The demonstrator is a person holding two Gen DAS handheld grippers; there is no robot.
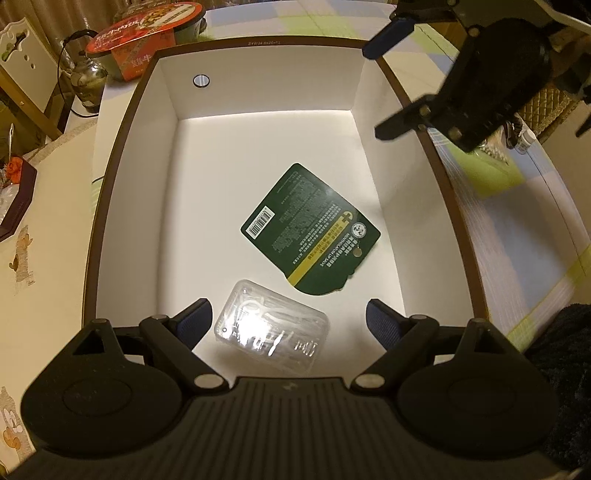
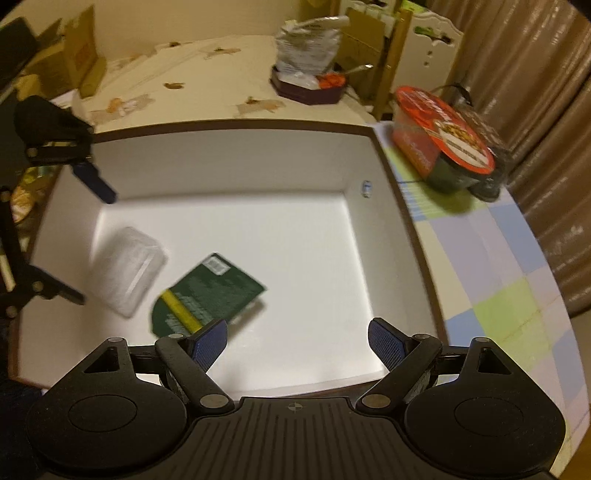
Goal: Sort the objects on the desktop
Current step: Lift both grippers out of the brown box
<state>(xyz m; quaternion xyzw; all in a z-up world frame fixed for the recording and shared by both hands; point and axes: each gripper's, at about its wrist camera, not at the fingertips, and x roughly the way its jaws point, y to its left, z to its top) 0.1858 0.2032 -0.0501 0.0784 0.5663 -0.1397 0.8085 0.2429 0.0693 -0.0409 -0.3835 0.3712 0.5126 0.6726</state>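
A white box with a brown rim (image 1: 110, 177) (image 2: 236, 123) holds a dark green printed card pack (image 1: 310, 229) (image 2: 207, 295) and a clear plastic case (image 1: 271, 326) (image 2: 127, 271). Both lie flat on the box floor, side by side. My left gripper (image 1: 290, 321) (image 2: 92, 245) hangs open over the near part of the box, with the clear case just below and ahead of its spread fingers and not gripped. My right gripper (image 2: 298, 338) (image 1: 375, 88) is open and holds nothing. It hovers over the box's edge, near the green pack.
An instant noodle bowl with a red lid (image 1: 144, 33) (image 2: 443, 136) stands just outside the box on the checked cloth. A metal kettle (image 1: 86, 77), a dark tray with small items (image 1: 14, 199) (image 2: 306, 88) and a cardboard box (image 2: 79, 51) sit further off.
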